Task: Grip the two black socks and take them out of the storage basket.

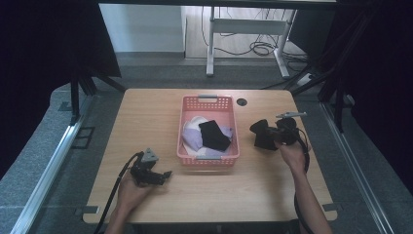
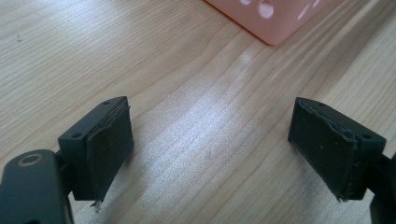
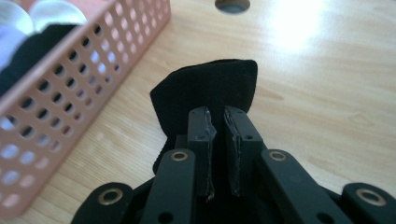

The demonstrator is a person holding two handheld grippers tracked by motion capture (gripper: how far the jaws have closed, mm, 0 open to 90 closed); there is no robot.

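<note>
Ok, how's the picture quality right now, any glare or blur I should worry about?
High view: dim and soft, with dark surroundings, but the basket and table read fine. Left gripper view: sharp, with a mild sheen on the wood between the open jaws. Right gripper view: a bright glare patch on the table near the hole, the basket blurred, and the black cloth lacking detail.

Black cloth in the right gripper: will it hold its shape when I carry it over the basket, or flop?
Likely floppy: the black cloth bends and curls past the nearly closed jaws of the right gripper. Probably light, since a pinch at one part holds it off the table. It may drape or catch on the pink basket rim.
</note>
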